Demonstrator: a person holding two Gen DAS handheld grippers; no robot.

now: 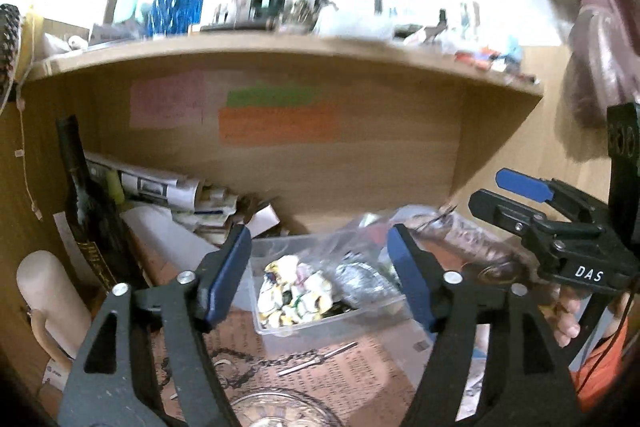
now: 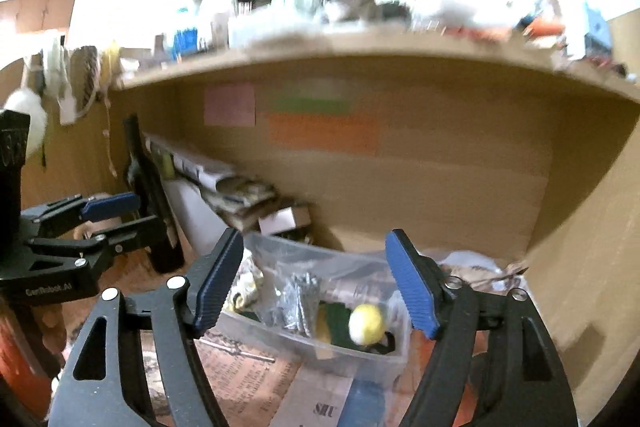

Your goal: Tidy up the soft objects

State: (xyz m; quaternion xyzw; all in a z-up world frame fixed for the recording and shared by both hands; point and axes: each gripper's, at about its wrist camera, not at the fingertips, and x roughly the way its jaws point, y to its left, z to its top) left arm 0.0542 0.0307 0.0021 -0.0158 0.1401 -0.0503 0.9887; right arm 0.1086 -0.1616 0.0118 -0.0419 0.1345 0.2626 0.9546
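Note:
A clear plastic bin [image 1: 276, 331] sits on the newspaper-covered desk under a wooden shelf. It holds a crumpled white patterned cloth [image 1: 294, 291], a crinkled silver foil piece [image 1: 360, 281], and, in the right wrist view, a yellow ball [image 2: 367, 323] on something dark green. The bin also shows in the right wrist view [image 2: 360, 359]. My left gripper [image 1: 320, 275] is open and empty just in front of the bin. My right gripper [image 2: 314, 283] is open and empty above the bin's near side. Each gripper shows at the edge of the other's view.
A dark bottle [image 1: 86, 203] and rolled papers [image 1: 160, 187] stand at the left under the shelf [image 1: 280, 47]. A wooden mannequin [image 1: 48, 299] is at the far left. A chain with a metal pin [image 1: 316, 355] and a glass dish [image 1: 276, 407] lie near me.

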